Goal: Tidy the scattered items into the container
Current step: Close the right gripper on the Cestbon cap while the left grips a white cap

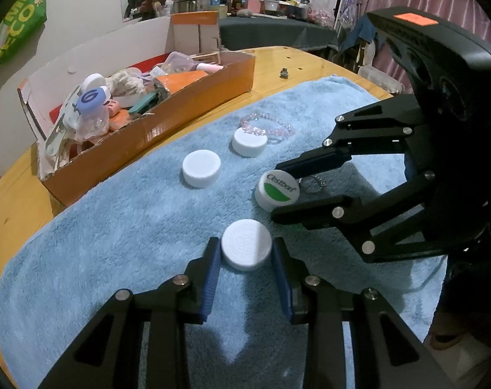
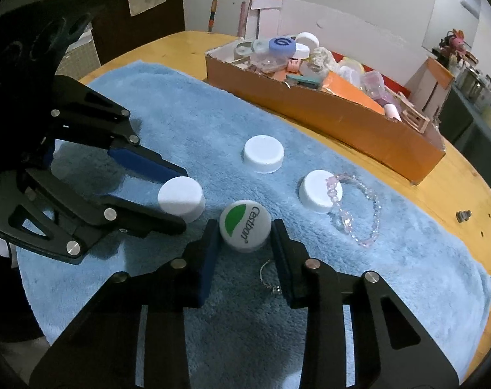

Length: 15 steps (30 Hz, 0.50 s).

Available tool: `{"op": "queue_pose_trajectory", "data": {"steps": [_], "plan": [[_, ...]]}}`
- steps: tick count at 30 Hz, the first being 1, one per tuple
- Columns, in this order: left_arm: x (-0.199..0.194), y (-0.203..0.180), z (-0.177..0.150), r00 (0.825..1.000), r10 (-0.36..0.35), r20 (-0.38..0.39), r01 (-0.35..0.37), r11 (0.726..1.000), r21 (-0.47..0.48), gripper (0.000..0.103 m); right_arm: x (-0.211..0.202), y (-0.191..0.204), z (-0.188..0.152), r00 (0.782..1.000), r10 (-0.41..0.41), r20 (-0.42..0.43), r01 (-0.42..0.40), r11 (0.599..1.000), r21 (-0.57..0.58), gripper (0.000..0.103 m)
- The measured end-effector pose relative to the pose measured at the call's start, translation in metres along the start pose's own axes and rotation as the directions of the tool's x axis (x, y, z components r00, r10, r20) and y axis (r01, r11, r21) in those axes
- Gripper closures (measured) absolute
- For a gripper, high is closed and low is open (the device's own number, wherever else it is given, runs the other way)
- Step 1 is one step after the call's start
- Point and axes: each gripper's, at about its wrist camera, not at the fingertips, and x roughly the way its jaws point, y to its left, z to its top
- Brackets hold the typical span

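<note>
A plain white cap (image 1: 246,253) lies on the blue towel (image 1: 132,227) with my left gripper (image 1: 247,241) shut on it, one blue pad against each side. The right wrist view has that same cap (image 2: 180,197) and the left gripper (image 2: 182,199) at the left. My right gripper (image 2: 245,223) is shut on a white cap with a green "Cestbon" logo (image 2: 245,227), seen tilted in the left wrist view as the logo cap (image 1: 278,191) between the right gripper's (image 1: 275,192) fingers. The orange cardboard box (image 1: 180,113), full of small items, stands beyond the towel.
Two more white caps (image 1: 201,172) (image 1: 249,142) and a pink bead bracelet (image 1: 271,126) lie on the towel. A small metal ring (image 2: 268,275) lies under my right gripper. A metal bolt (image 1: 283,73) stands on the round wooden table (image 1: 15,214). Clutter fills the room behind.
</note>
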Motion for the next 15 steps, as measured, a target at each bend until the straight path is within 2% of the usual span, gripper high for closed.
{"op": "queue_pose_trajectory", "data": {"steps": [15], "plan": [[-0.017, 0.007, 0.005, 0.999, -0.008, 0.043, 0.011, 0.998, -0.061, 0.069, -0.022, -0.006, 0.007, 0.999, 0.012, 0.051, -0.014, 0.999, 0.030, 0.072]]}}
